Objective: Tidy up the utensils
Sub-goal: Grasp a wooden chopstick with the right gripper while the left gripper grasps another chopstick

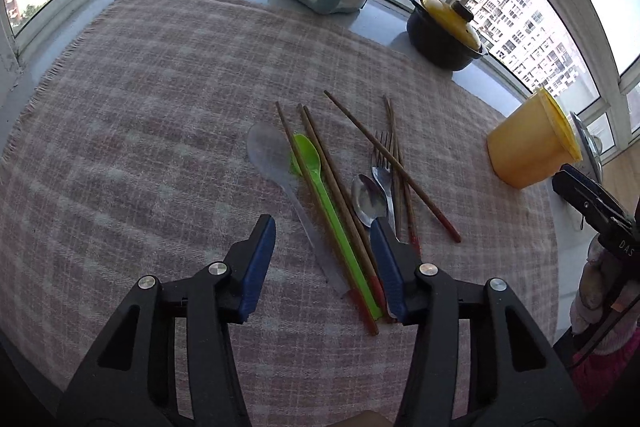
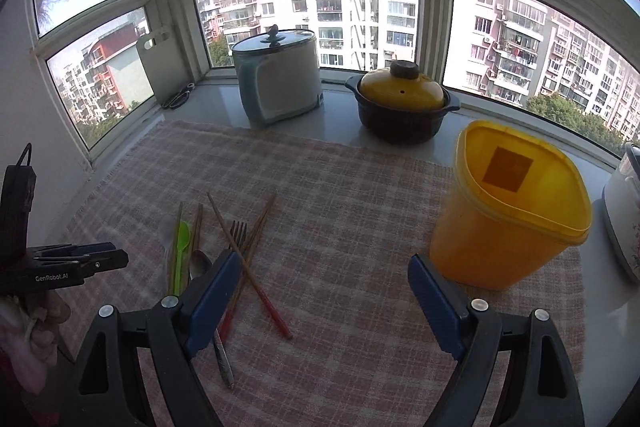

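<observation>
The left gripper (image 1: 323,263), jaws half open and empty, should centre over the green spoon (image 1: 320,187) handle alone, avoiding the chopsticks (image 1: 340,195).

The metal spoon (image 1: 367,201) has its handle hidden behind the left tool's (image 1: 323,259) right finger; the fork (image 2: 239,231) shows only its tines beside that spoon, its handle under crossed chopsticks (image 2: 251,269); right of the yellow container (image 2: 508,211), a white patterned pot (image 2: 624,223) is cut off by the frame edge.
</observation>
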### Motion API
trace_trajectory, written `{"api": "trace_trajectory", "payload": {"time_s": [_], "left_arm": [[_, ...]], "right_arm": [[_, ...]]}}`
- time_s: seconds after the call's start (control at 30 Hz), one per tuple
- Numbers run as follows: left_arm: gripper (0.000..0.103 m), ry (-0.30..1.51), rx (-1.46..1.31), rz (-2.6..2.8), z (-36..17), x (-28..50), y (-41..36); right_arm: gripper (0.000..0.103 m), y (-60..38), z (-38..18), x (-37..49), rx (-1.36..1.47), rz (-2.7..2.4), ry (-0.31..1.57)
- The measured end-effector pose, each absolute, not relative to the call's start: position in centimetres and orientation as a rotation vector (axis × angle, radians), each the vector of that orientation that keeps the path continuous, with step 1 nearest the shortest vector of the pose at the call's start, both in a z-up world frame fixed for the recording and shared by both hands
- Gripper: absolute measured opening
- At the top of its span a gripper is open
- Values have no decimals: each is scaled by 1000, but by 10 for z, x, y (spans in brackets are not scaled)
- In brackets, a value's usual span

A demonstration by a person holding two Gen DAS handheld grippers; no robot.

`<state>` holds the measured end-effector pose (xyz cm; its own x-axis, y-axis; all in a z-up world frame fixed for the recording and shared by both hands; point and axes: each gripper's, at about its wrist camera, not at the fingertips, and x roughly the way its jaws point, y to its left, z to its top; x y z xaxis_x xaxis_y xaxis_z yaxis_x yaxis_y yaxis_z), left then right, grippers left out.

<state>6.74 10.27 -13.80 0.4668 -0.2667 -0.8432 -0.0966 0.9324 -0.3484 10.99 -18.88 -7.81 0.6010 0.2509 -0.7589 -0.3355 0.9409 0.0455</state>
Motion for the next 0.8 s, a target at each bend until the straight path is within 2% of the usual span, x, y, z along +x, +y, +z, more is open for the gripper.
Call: {"api": "trace_trajectory", "payload": {"time_s": [0.03,0.07,0.1,0.17,0.3,0.33,0.47,0.6,0.8], "left_arm": [[51,1088,-377,-98,-140,67,104],[50,1088,-381,-93,-143,69,104],[44,1091,-384,-88,-146,69,105],[41,1096,-402,-82,-149,70,109],[35,1094,-413,-67,-154,75,113],[29,1095,-415,-66,-154,77,114],[21,1105,-430,-61,-160,88,117],[20,1107,-429,-67,-164,98,114],[20,1135,-431,-70,-173,116,107]], "right_arm": [[85,-185,-83,114,-109,366,879],[79,-181,-89,118,-114,383,901],[74,-178,-94,123,-117,391,923],[69,-172,-103,131,-121,408,963],[60,-157,-116,144,-153,465,1011],[59,-152,-118,145,-166,481,1014],[50,-133,-128,154,-199,537,1044],[41,-117,-141,165,-223,567,1087],[38,-102,-154,174,-246,603,1127]]}}
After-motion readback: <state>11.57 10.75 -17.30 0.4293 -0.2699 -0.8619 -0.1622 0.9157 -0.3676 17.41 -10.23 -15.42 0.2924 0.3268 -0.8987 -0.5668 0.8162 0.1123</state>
